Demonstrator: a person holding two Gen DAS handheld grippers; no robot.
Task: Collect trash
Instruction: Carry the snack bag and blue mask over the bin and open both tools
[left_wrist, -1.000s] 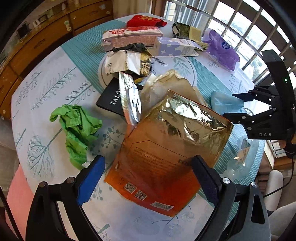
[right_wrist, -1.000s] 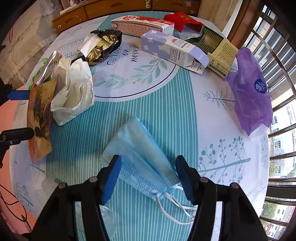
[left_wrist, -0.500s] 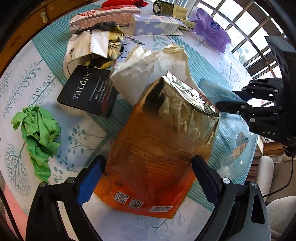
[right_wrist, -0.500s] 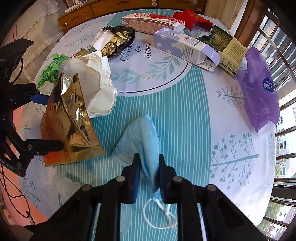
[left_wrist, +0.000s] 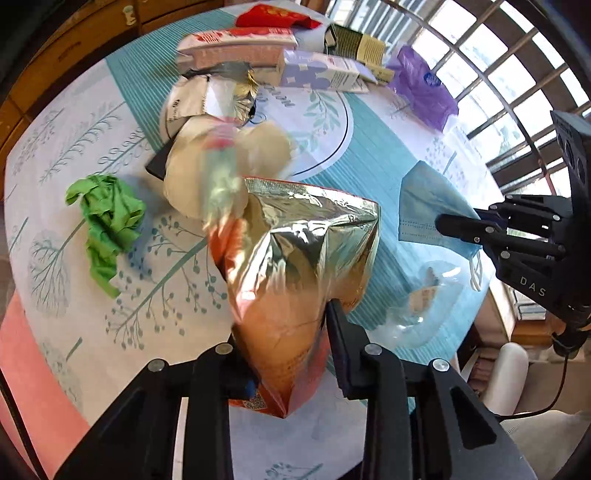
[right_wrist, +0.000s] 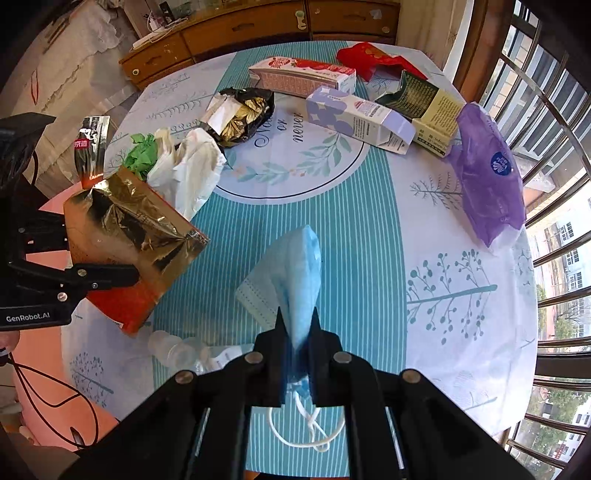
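Observation:
An orange and gold foil pouch (left_wrist: 295, 258) stands between the fingers of my left gripper (left_wrist: 290, 354). The jaws are closing and the pads squeeze the pouch's lower part, so it bulges; it also shows at the left of the right wrist view (right_wrist: 129, 229). A small silver sachet (right_wrist: 90, 147) sticks up behind it. My right gripper (right_wrist: 297, 325) is shut on a blue face mask (right_wrist: 295, 266), pinched into a fold and raised off the round table (right_wrist: 369, 221), with its white ear loops (right_wrist: 310, 432) dangling below the fingers.
On the cloth lie a green crumpled paper (left_wrist: 107, 221), a white plastic bag (right_wrist: 188, 170), a black-gold wrapper (right_wrist: 240, 114), a lilac carton (right_wrist: 358, 118), a pink carton (right_wrist: 299, 74), a purple pack (right_wrist: 487, 184) and a clear bottle (left_wrist: 417, 306). Window bars stand to the right.
My left jaws have gone from wide apart to squeezing the pouch, which rose a little. My right jaws shut on the mask and lifted it off the cloth.

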